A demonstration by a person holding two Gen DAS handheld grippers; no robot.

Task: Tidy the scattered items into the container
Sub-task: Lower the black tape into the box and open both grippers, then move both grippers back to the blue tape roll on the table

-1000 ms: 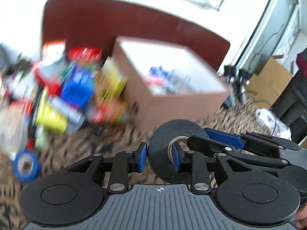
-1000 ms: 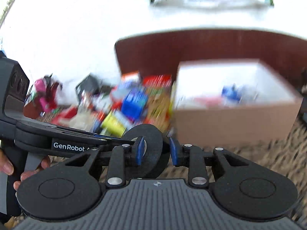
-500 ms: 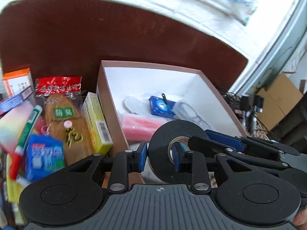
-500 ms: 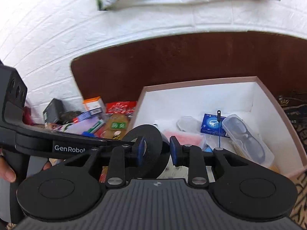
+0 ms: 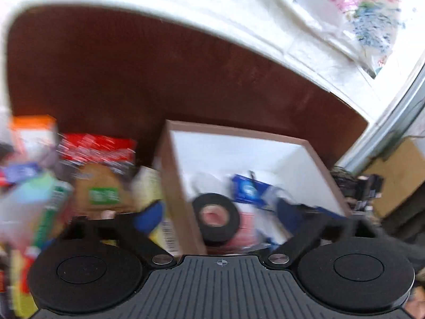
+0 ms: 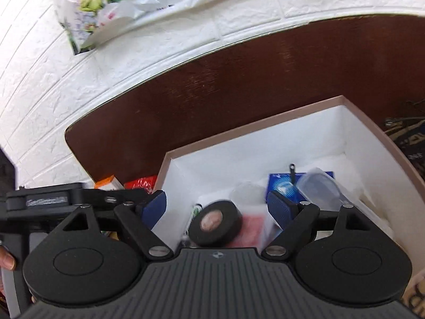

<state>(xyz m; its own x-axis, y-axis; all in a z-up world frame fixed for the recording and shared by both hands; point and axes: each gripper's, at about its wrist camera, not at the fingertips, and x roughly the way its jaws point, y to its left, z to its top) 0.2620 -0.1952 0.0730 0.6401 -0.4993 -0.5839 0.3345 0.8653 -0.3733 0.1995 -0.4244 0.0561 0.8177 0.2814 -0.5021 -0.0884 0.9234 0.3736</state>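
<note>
White brick wall (image 6: 132,79), brown panel (image 5: 132,79) behind. One box (image 6: 377,143), one tape roll (image 6: 215,223) inside near its front-left corner, beside a red pack (image 6: 252,226). Two grippers over the box: left gripper (image 5: 220,212) and right gripper (image 6: 216,207), both opening, pads clear of the roll. Left view alone shows blurred clutter (image 5: 101,180) outside the box's left wall; right view alone shows a clear case (image 6: 321,188) sharply.

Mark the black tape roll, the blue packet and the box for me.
black tape roll (image 6: 215,223): right wrist view, on its side wall.
blue packet (image 6: 281,186): right wrist view, on its printed face.
box (image 6: 377,130): right wrist view, on its far right rim.
</note>
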